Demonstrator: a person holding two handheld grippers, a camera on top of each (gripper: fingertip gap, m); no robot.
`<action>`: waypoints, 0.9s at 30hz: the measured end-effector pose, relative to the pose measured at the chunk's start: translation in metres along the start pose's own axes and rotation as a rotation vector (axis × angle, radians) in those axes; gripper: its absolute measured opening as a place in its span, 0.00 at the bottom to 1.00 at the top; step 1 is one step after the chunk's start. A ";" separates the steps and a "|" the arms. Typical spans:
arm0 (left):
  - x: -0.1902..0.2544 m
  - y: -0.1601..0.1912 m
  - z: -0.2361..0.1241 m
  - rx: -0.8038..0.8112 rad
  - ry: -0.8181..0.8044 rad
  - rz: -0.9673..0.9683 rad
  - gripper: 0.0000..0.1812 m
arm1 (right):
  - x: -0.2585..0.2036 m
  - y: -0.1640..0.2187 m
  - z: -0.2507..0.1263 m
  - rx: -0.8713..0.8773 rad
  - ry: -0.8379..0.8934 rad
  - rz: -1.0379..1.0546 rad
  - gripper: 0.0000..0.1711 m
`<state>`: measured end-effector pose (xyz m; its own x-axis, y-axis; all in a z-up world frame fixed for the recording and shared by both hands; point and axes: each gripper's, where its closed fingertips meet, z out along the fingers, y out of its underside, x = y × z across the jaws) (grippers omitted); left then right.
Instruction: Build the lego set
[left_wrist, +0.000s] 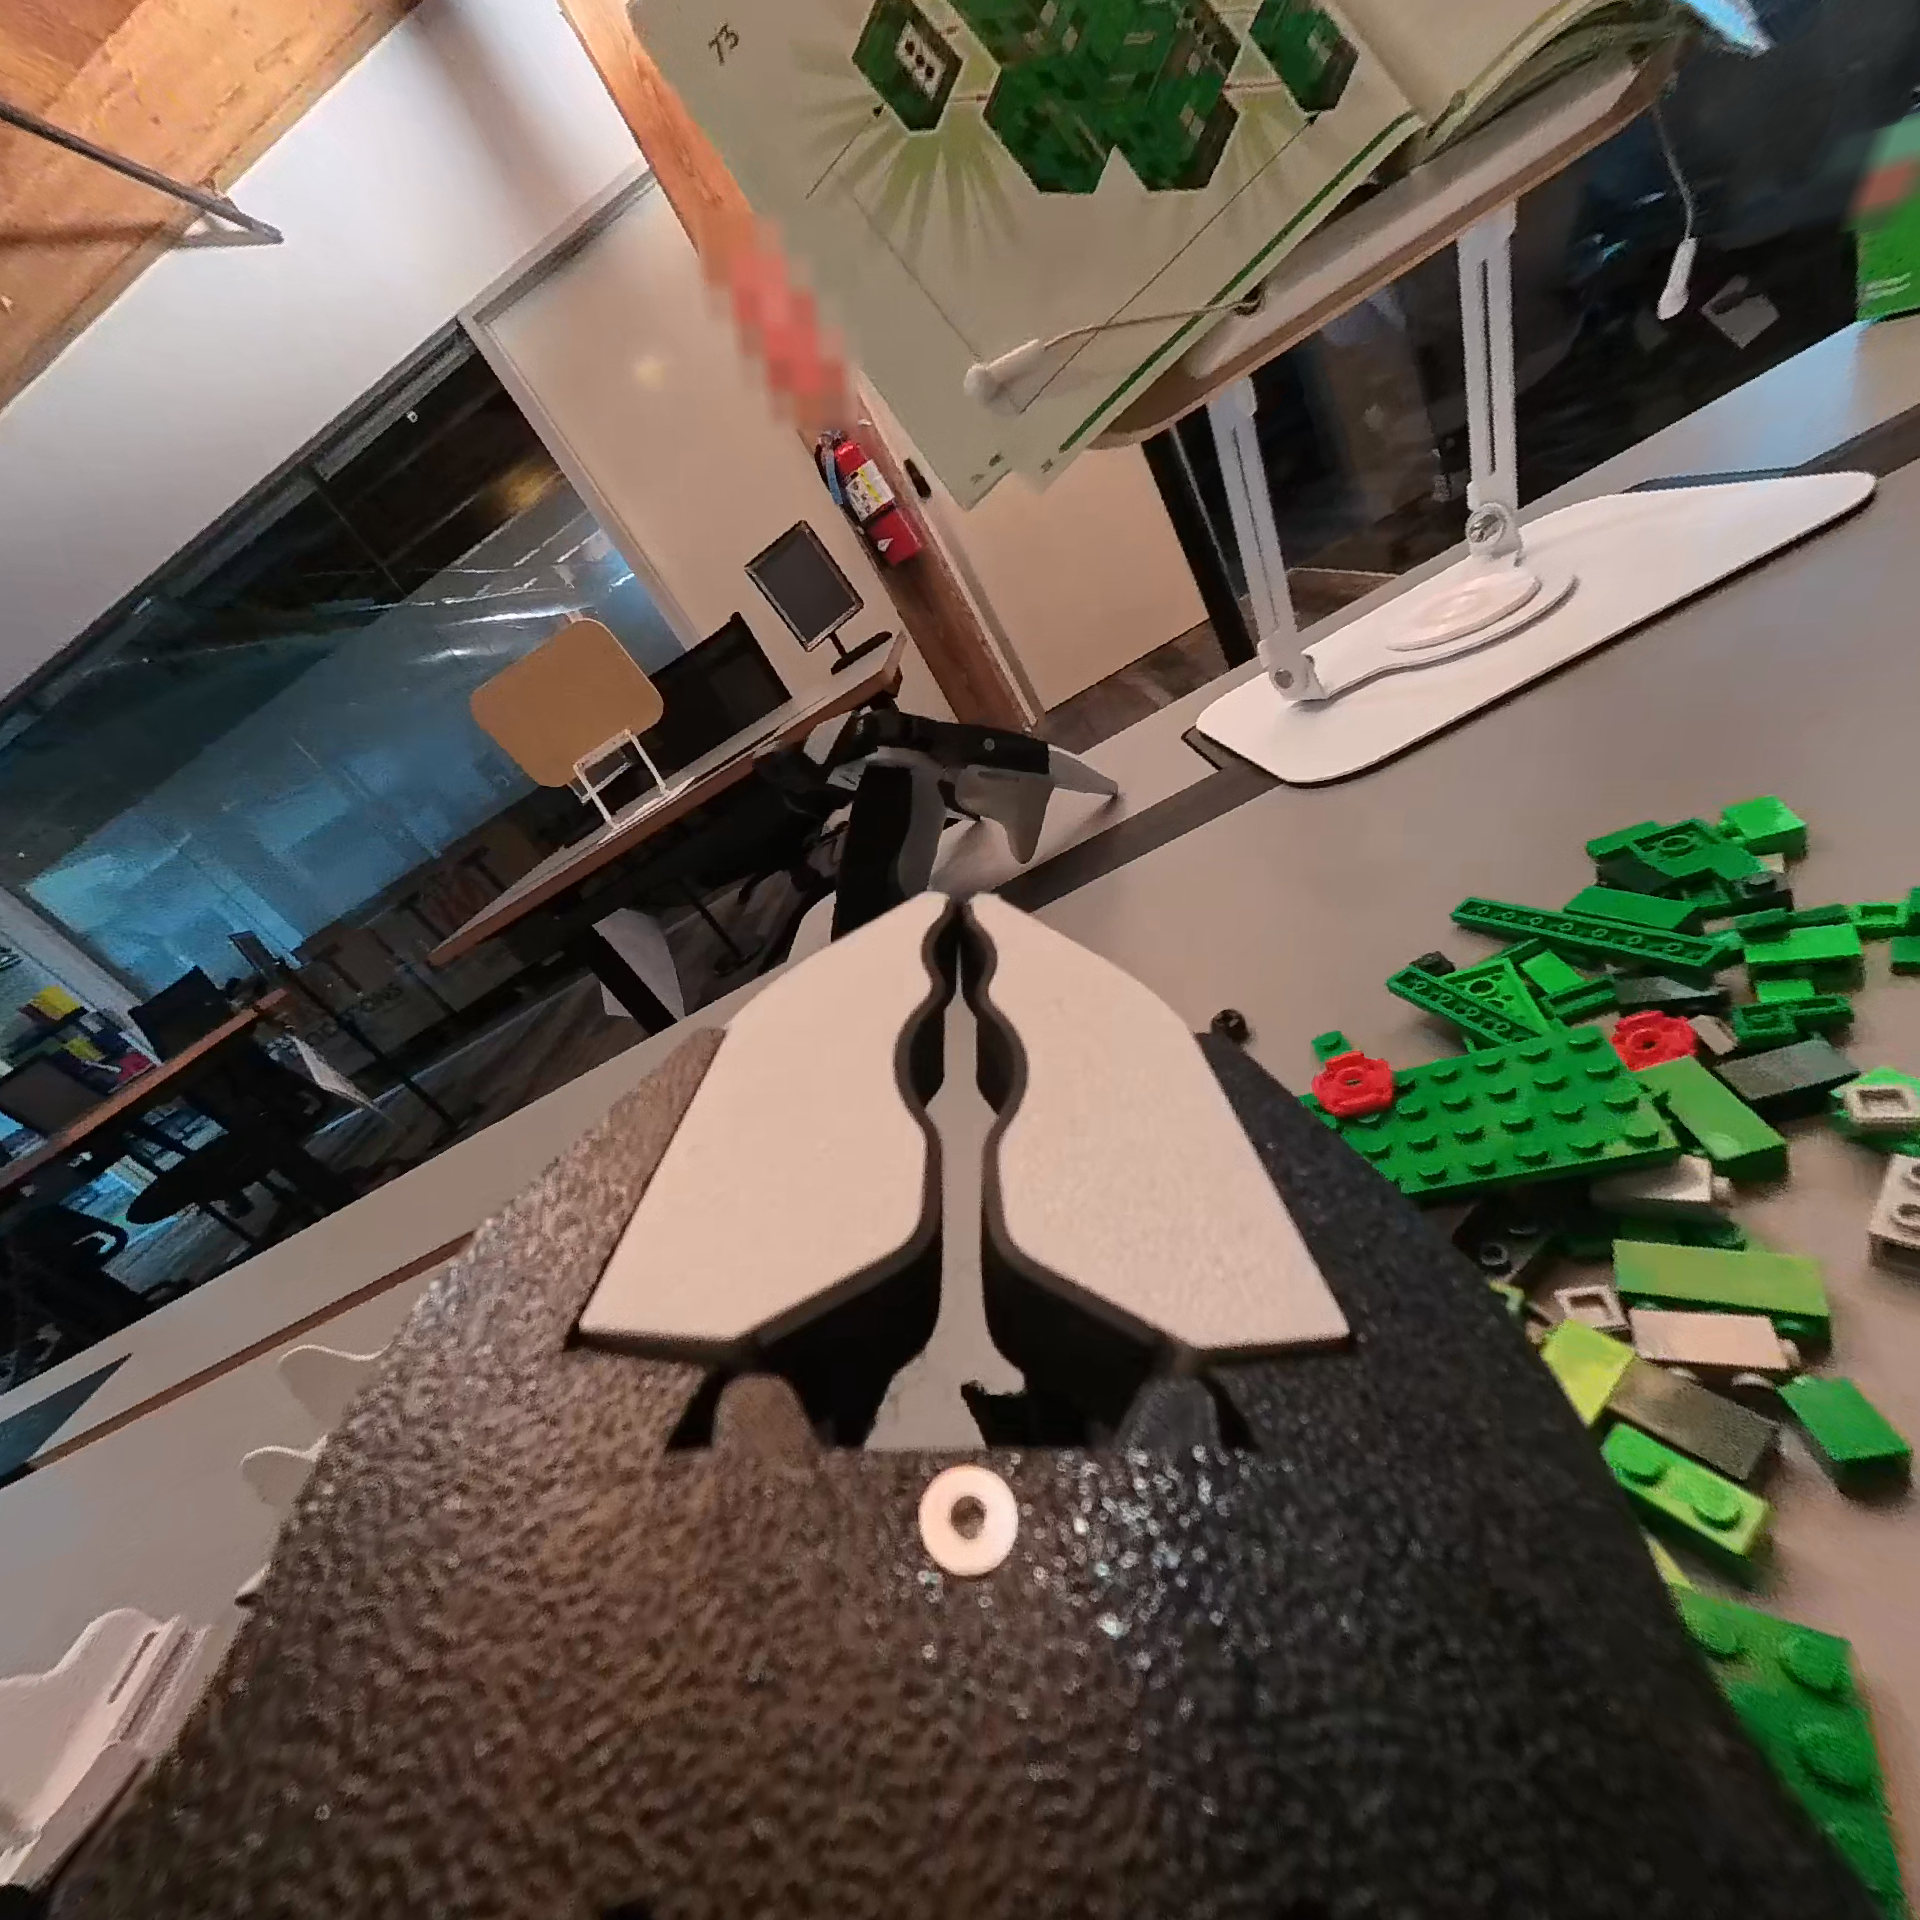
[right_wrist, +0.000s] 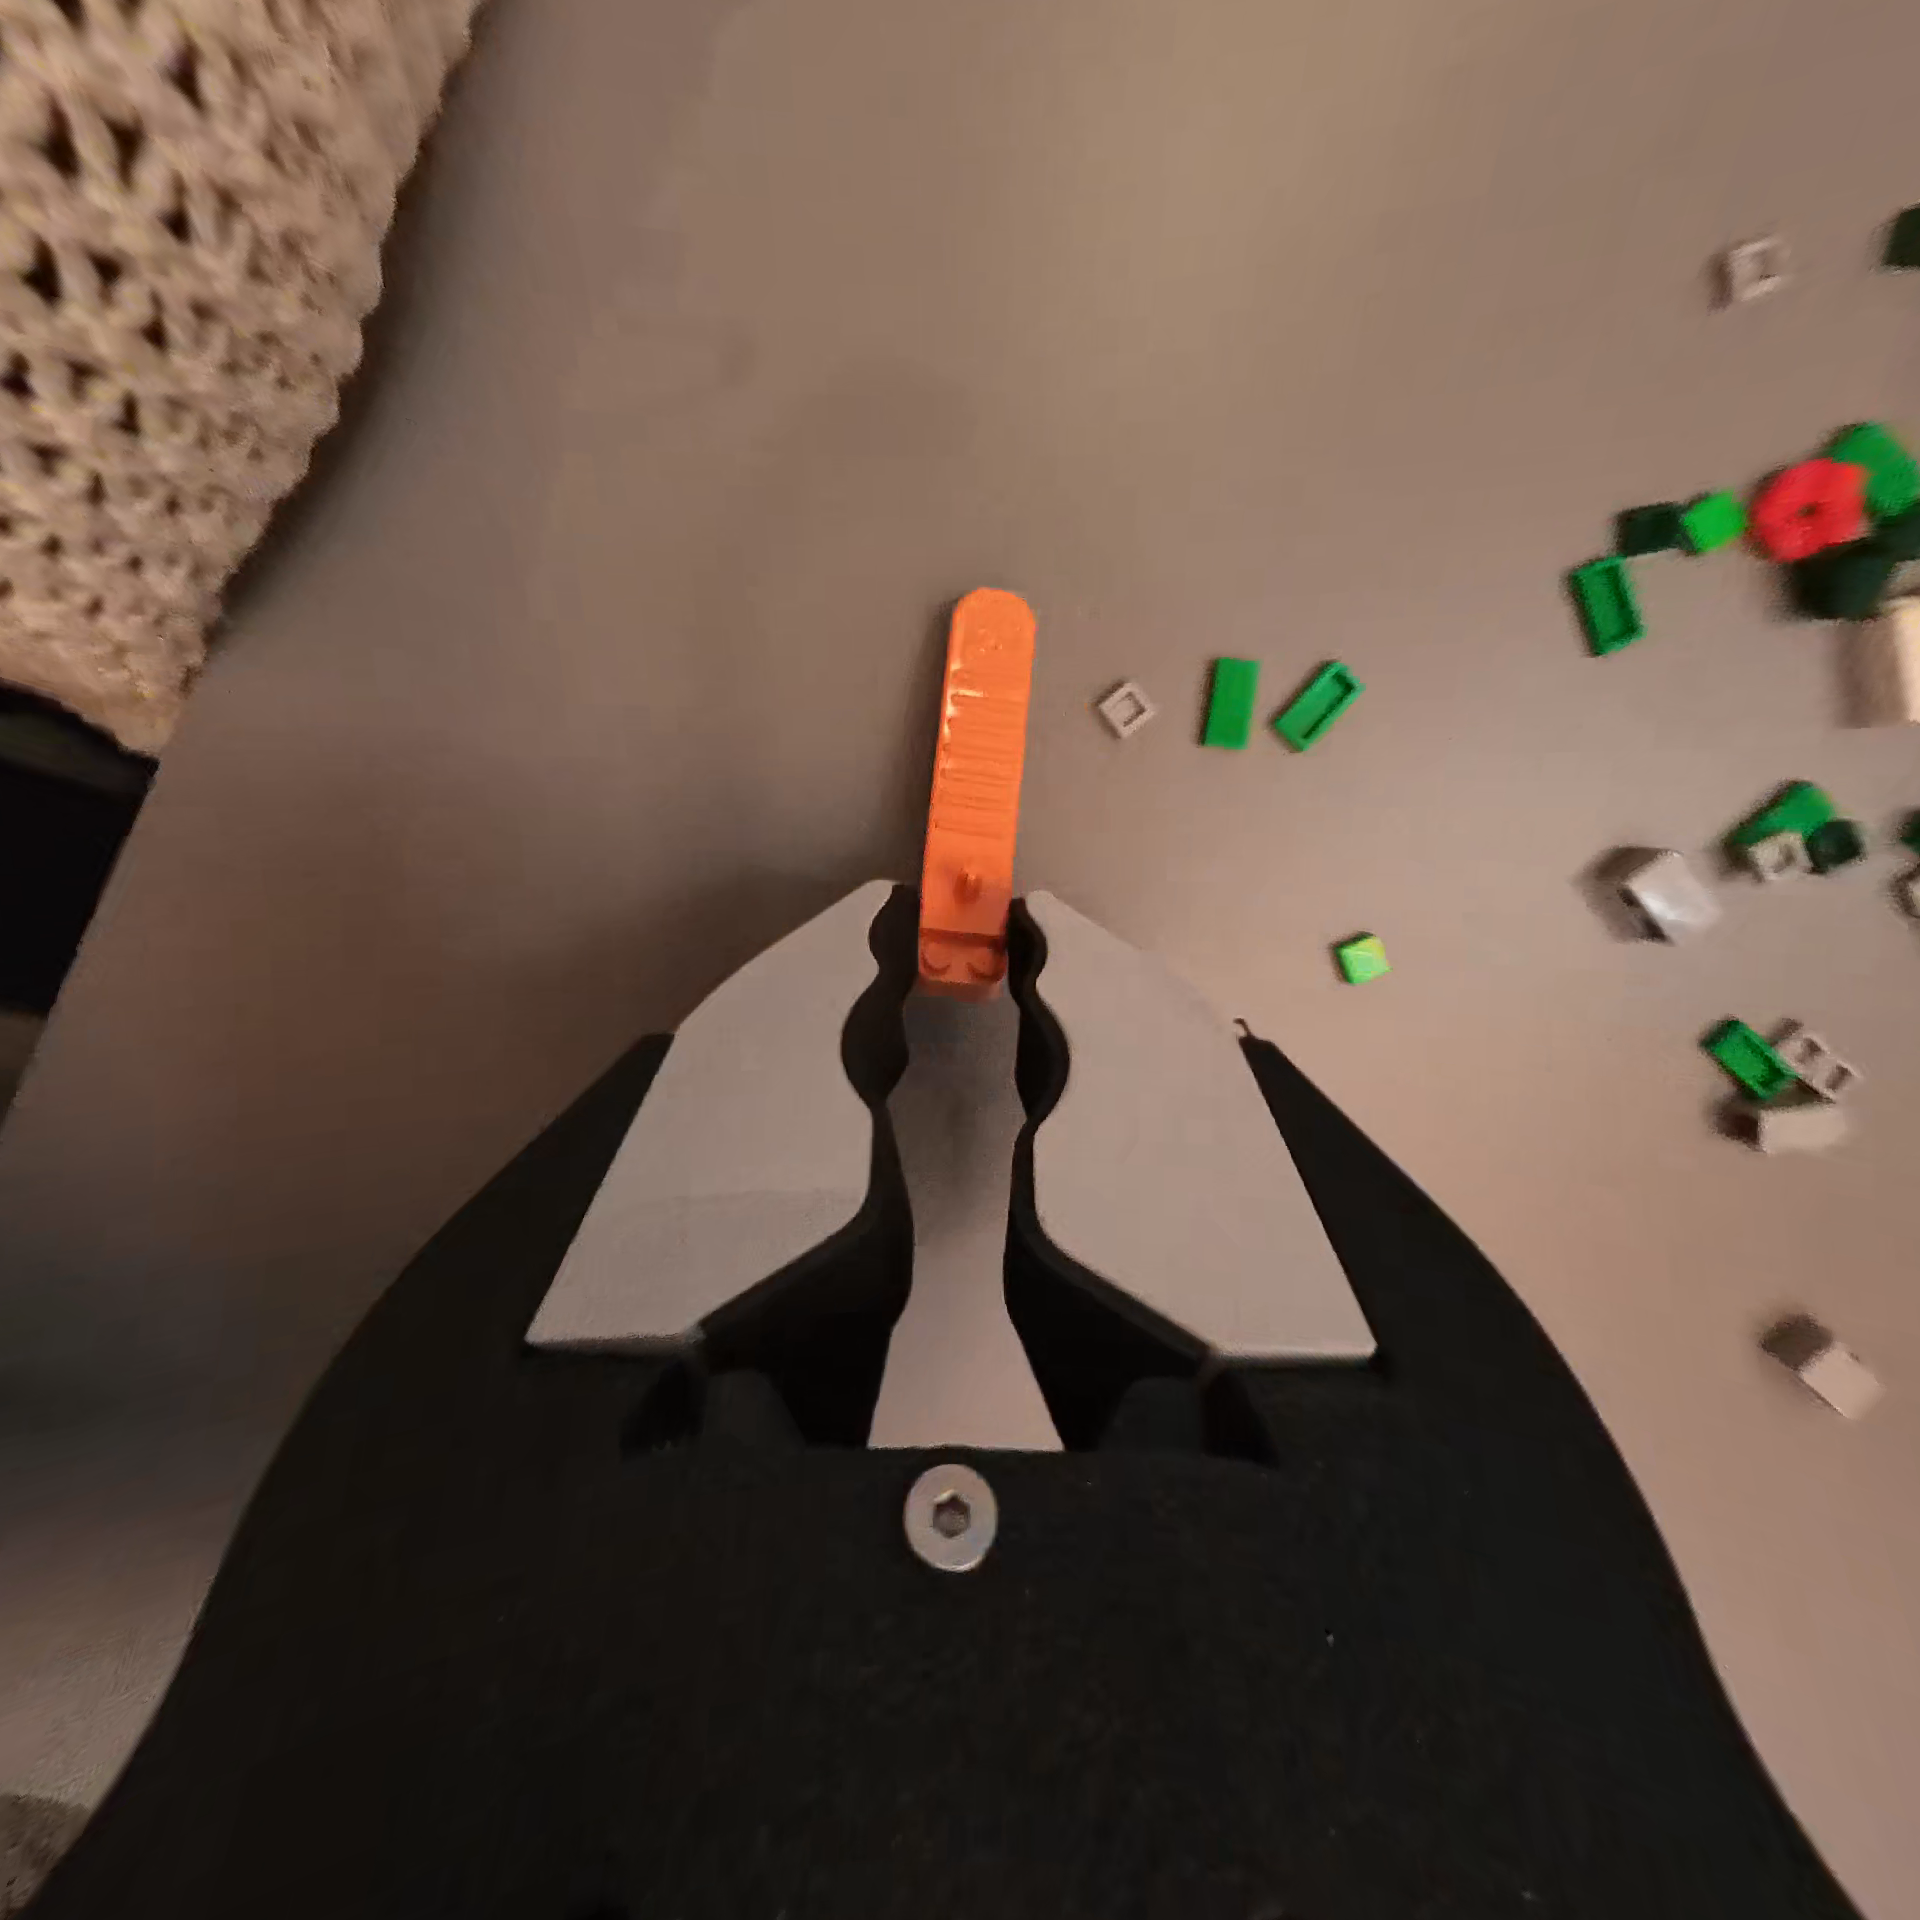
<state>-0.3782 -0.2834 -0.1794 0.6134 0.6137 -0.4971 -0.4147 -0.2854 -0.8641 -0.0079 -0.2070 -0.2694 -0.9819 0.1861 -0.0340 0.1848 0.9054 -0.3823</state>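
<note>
Pinching the near end of an orange brick separator (right_wrist: 977, 790), the right hand-held gripper (right_wrist: 954, 914) kept its two grey fingers (right_wrist: 769, 1143) closed on the tool's sides, with the rest of the separator sticking forward past the tips above the grey counter (right_wrist: 1143, 312). To the right of it, small loose pieces lay scattered well apart: flat green tiles (right_wrist: 1228, 702), a small grey square piece (right_wrist: 1126, 711), a bright green slope piece (right_wrist: 1362, 957) and a red round flower piece (right_wrist: 1806, 511), the farther ones blurred. A cream knitted sleeve (right_wrist: 166, 312) filled the upper left corner of the right wrist view.

The left hand-held gripper (left_wrist: 958, 914) had its fingers (left_wrist: 800, 1122) pressed together at the tips, holding nothing, and it hung above the counter (left_wrist: 1195, 935) near its edge. Just to its right lay a pile of lego pieces (left_wrist: 1683, 1091), mostly green, with a large green studded plate (left_wrist: 1507, 1122) at the near side of the pile and a red round piece (left_wrist: 1353, 1083) resting on that plate's corner. A second red round piece (left_wrist: 1654, 1039) sat at the plate's far corner. Grey tiles (left_wrist: 1704, 1340) were mixed in lower down. Beyond the pile, an open instruction booklet (left_wrist: 1039, 208) rested on a white stand (left_wrist: 1486, 582) whose flat base sat on the counter. A red fire extinguisher (left_wrist: 878, 499) hung on the wall far behind, past other desks.
</note>
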 end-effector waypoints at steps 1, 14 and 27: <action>0.001 -0.001 -0.001 0.004 0.002 0.004 0.00 | 0.001 0.003 0.004 -0.023 -0.017 -0.015 0.10; 0.004 -0.001 0.000 0.009 0.028 -0.002 0.00 | 0.073 0.009 0.009 -0.098 0.016 -0.091 0.10; 0.002 0.000 0.001 0.007 0.036 -0.034 0.00 | 0.147 -0.011 0.017 -0.170 0.042 -0.133 0.10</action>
<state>-0.3776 -0.2812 -0.1806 0.6508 0.5960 -0.4703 -0.3980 -0.2597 -0.8799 -0.1549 -0.1963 -0.2856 -0.9963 0.0729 0.0461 0.0611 0.9737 -0.2195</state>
